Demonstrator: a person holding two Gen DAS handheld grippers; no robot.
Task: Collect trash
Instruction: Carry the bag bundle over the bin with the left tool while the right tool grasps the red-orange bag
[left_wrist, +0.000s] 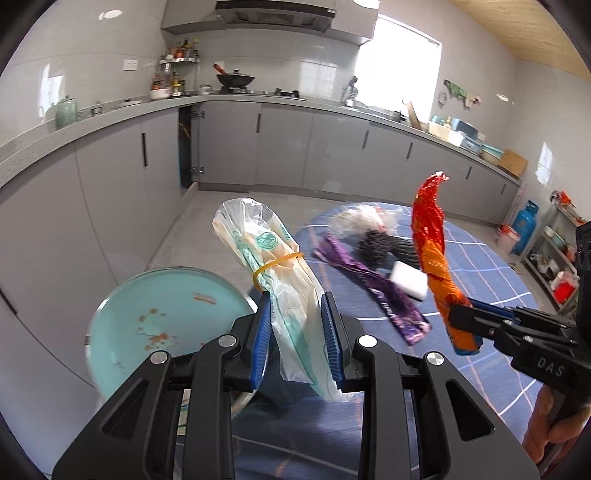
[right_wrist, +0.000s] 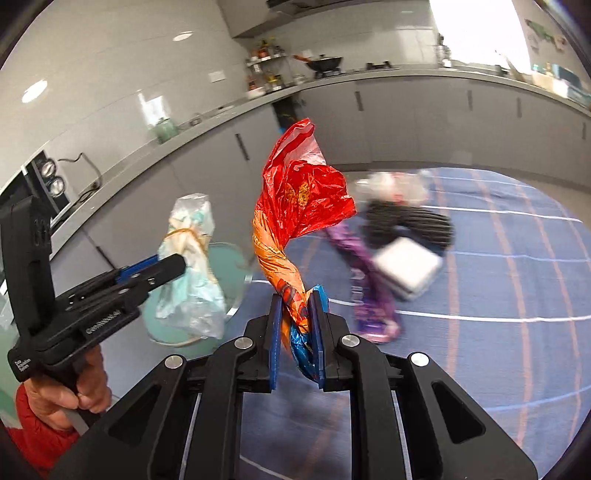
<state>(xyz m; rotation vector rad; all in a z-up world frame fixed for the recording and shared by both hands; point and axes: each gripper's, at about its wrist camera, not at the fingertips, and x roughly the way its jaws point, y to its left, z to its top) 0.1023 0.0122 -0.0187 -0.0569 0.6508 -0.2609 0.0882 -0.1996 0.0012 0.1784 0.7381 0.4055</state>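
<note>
My left gripper (left_wrist: 295, 314) is shut on a clear plastic bag with green print and a yellow rubber band (left_wrist: 280, 273), held above the table; the bag also shows in the right wrist view (right_wrist: 192, 266). My right gripper (right_wrist: 298, 314) is shut on a red and orange crumpled wrapper (right_wrist: 299, 206), which stands upright; it also shows in the left wrist view (left_wrist: 432, 254). A purple wrapper (left_wrist: 373, 284), a black ribbed piece (left_wrist: 380, 243), a white block (left_wrist: 408, 278) and clear crumpled plastic (left_wrist: 362, 218) lie on the blue checked tablecloth (left_wrist: 480, 258).
A light blue round bin lid or plate (left_wrist: 162, 317) sits left below my left gripper. Grey kitchen cabinets (left_wrist: 288, 147) run along the back. A blue gas cylinder (left_wrist: 526, 225) and a shelf rack (left_wrist: 557, 258) stand at the right.
</note>
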